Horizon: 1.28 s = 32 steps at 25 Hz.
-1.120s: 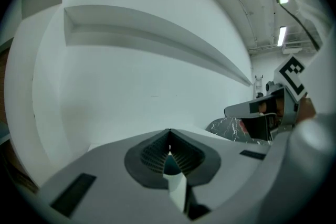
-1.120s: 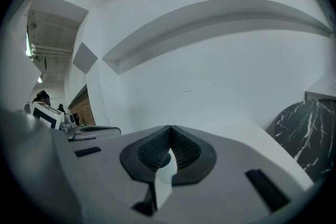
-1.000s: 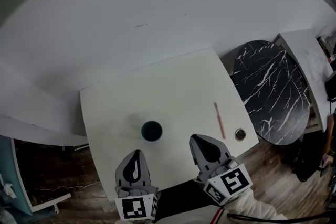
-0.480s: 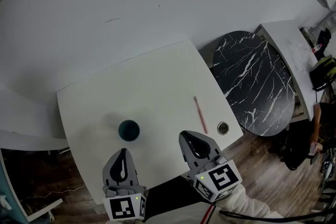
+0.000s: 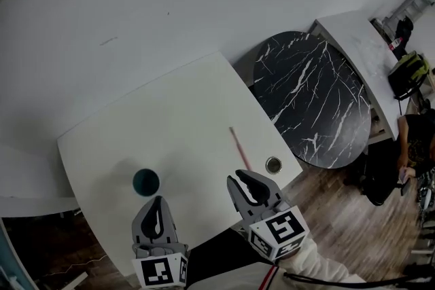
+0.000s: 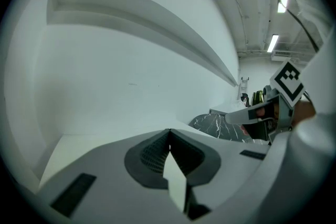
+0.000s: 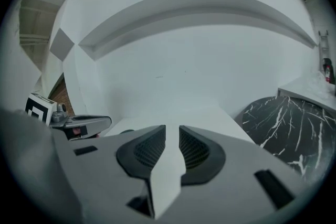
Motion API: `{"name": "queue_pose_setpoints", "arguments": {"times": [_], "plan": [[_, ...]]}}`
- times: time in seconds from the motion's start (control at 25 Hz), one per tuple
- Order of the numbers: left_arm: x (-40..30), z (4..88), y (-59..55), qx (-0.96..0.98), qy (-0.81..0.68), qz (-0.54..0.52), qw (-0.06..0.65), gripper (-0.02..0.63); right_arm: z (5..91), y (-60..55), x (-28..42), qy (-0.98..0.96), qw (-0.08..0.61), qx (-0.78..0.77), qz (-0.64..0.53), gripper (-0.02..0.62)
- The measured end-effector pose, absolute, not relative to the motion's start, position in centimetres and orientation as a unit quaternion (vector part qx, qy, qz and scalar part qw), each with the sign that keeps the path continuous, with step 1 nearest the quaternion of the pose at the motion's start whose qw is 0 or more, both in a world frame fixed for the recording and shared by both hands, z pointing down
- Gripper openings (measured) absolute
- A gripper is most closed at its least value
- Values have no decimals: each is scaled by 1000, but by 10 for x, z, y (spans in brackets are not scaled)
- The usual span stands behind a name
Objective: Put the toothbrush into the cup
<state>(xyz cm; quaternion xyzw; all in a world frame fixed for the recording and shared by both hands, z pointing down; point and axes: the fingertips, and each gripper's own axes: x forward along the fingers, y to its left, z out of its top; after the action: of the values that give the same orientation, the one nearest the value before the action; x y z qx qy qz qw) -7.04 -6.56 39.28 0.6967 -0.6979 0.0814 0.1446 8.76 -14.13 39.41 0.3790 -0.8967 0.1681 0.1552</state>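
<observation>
A thin pink toothbrush lies flat on the white square table, near its right edge. A dark teal cup stands upright near the table's front left. My right gripper hovers just short of the toothbrush's near end. Its jaws are opening to a narrow gap with nothing between them. My left gripper hangs just in front of the cup, a little to its right, jaws shut and empty. The left gripper view shows no cup or toothbrush.
A small round metal grommet sits in the table's right front corner beside the toothbrush. A black marble round table stands close on the right, with a white counter behind it. A white wall rises beyond; wooden floor lies below.
The table has slid left and down in the head view. Both grippers have come closer to it, the right one nearer the toothbrush. The right jaws have parted from shut.
</observation>
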Motion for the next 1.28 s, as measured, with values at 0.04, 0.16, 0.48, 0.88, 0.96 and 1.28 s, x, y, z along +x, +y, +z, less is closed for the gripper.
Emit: {"name": "queue_pose_setpoints", "arguments": {"times": [0.04, 0.16, 0.48, 0.88, 0.96, 1.28], "plan": [[-67, 393, -70, 700, -695, 82, 145, 9, 396, -145, 92, -894, 157, 382, 172, 64], [-57, 393, -82, 707, -687, 85, 147, 9, 403, -155, 103, -888, 162, 387, 188, 91], [-40, 408, -108, 719, -671, 92, 159, 9, 441, -179, 125, -873, 189, 394, 217, 153], [-24, 428, -130, 724, -659, 103, 176, 9, 510, -219, 145, -848, 252, 408, 225, 152], [-23, 432, -135, 723, -659, 105, 179, 9, 518, -223, 144, -847, 258, 406, 228, 152], [-20, 452, -156, 721, -656, 113, 193, 9, 549, -238, 140, -839, 290, 396, 233, 152]]}}
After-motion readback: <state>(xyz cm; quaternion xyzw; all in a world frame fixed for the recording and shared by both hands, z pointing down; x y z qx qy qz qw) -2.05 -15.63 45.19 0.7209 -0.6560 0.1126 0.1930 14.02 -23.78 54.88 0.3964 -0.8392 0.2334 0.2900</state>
